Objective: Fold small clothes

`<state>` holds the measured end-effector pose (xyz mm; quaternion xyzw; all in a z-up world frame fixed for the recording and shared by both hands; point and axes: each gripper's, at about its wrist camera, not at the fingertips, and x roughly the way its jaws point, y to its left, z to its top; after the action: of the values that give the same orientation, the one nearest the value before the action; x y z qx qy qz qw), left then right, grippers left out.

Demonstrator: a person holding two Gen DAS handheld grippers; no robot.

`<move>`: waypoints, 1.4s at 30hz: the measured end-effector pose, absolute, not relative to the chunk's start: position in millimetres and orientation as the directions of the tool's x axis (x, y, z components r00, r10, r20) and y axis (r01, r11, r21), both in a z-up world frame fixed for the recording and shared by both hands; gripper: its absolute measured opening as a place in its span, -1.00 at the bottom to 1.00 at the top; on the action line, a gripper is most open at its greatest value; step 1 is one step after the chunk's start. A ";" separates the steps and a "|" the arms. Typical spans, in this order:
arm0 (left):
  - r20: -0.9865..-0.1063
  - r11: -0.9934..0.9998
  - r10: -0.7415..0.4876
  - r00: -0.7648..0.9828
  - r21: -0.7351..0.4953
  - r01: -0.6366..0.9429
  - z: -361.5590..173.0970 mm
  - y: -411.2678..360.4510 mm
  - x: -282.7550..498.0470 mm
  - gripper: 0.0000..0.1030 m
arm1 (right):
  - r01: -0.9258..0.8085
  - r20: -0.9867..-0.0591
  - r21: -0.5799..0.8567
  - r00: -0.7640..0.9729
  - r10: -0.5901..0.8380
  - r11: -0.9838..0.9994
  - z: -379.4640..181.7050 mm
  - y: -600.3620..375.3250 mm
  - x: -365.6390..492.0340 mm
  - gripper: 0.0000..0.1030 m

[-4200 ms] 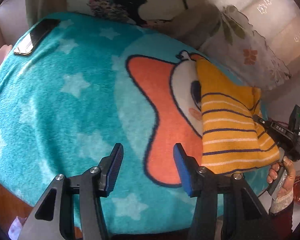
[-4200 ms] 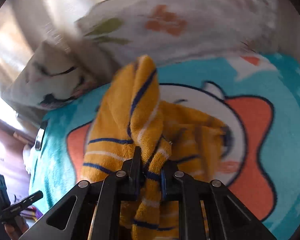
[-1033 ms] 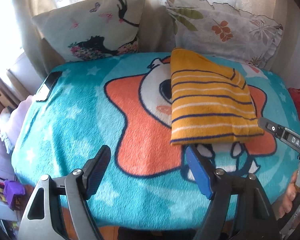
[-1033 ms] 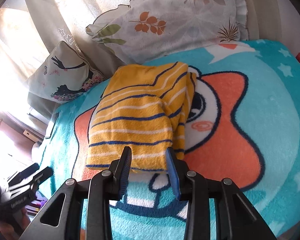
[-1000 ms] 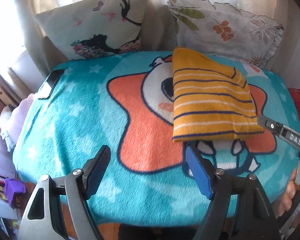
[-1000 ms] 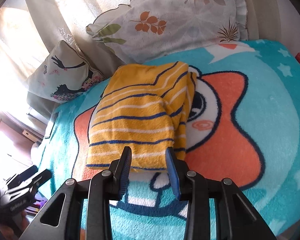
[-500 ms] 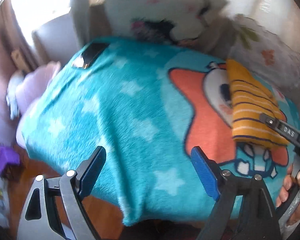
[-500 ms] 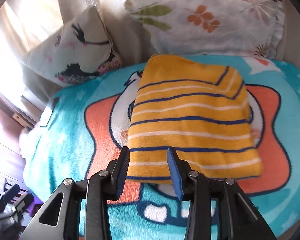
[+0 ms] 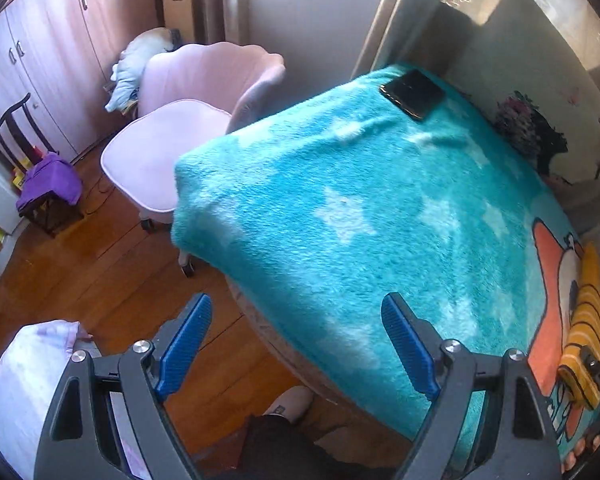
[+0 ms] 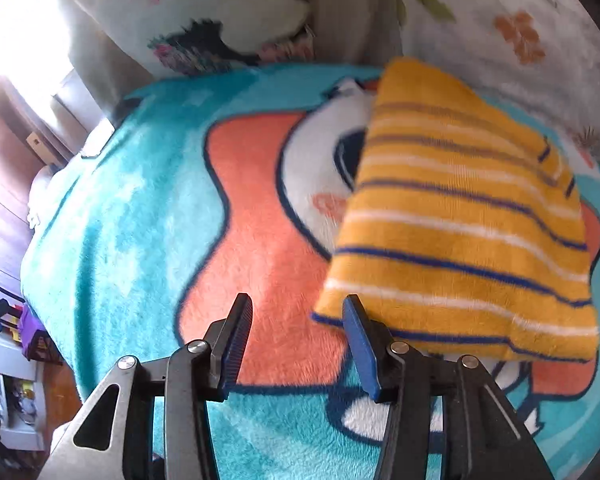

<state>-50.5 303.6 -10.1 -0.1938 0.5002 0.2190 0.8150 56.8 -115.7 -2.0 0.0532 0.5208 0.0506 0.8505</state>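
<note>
In the left wrist view, the left gripper [image 9: 296, 344] hangs over the near left corner of the blanket [image 9: 360, 216], its blue-padded fingers [image 9: 406, 346] spread wide with nothing between them. The teal blanket, patterned with pale stars, covers the table, whose edge [image 9: 284, 332] shows just below the hem. A dark phone [image 9: 414, 93] lies flat on the far part of the blanket. The folded shirt [image 9: 586, 332], yellow with stripes, lies at the far right edge of the picture on the blanket's orange star. A pink chair [image 9: 180, 120] stands on the wood floor [image 9: 80, 272] left of the table, and a purple cloth [image 9: 48, 182] drapes a dark stool further left. A pillow [image 9: 548, 120] leans at the far right.

In the right wrist view, the right gripper [image 10: 296, 344] points down at the blanket [image 10: 120, 240]; its fingers [image 10: 360, 344] are opening and hold nothing, with only the orange star between them. The shirt [image 10: 460, 220] lies flat and folded on the right, its near left corner just beside the right finger, apart from the pads. Two pillows stand at the far edge: one with a dark figure [image 10: 220, 20], one with leaves [image 10: 500, 20].
</note>
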 end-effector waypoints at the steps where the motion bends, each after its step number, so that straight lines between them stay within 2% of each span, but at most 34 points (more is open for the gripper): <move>1: -0.898 0.824 0.174 0.404 -0.092 -0.559 -9.0 308.7 -51.9 0.67 | 0.015 -0.870 0.144 0.479 0.119 0.989 5.9 -123.6 65.0 0.00; 7: -0.876 0.845 0.196 0.442 -0.078 -0.529 2.6 311.7 -47.8 0.67 | 0.215 -0.882 0.124 0.472 0.009 0.969 -3.5 -178.7 108.4 0.00; 8: -0.871 0.856 0.192 0.451 -0.076 -0.511 5.4 309.1 -46.7 0.67 | 0.240 -0.887 0.116 0.462 -0.008 0.964 -10.3 -189.9 111.7 -0.05; 11: -0.859 0.885 0.183 0.479 -0.069 -0.461 13.2 300.6 -43.0 0.67 | 0.277 -0.885 0.177 0.465 0.030 0.944 -17.7 -215.5 110.5 -0.12; 16: -0.836 0.928 0.152 0.527 -0.062 -0.367 23.4 282.1 -29.8 0.67 | 0.301 -0.875 0.239 0.479 0.070 0.923 -3.5 -235.9 88.3 -0.10; 20: -0.822 0.956 0.117 0.558 -0.058 -0.287 28.4 264.0 -16.5 0.67 | 0.330 -0.881 0.233 0.469 0.055 0.915 5.2 -243.8 65.6 -0.03; 22: -0.816 0.965 0.102 0.568 -0.057 -0.256 29.9 253.2 -9.5 0.67 | 0.360 -0.888 0.207 0.459 0.021 0.910 4.6 -249.0 52.7 0.08; 25: -0.804 0.975 0.074 0.590 -0.065 -0.212 34.6 233.3 0.1 0.67 | 0.391 -0.912 0.185 0.411 0.008 0.902 -9.4 -254.4 35.3 0.10; 33: -0.736 0.990 0.102 0.669 0.007 -0.144 61.7 157.3 4.5 0.67 | 0.285 -0.896 0.144 0.444 0.002 0.948 -2.4 -236.6 11.6 0.10; 38: -0.660 0.991 0.125 0.741 0.049 -0.124 80.6 95.4 -1.2 0.71 | 0.207 -0.878 0.116 0.479 0.003 0.972 5.9 -233.3 -8.5 0.12; 42: -0.484 0.982 0.185 0.855 0.049 -0.185 109.6 56.3 -25.9 1.00 | 0.167 -0.861 0.094 0.509 -0.004 0.981 15.7 -238.9 -27.3 0.12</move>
<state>-25.9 56.3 109.6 0.0006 0.2511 0.0960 0.9632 -27.3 -238.9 15.7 0.0829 0.4929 -0.0496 0.8647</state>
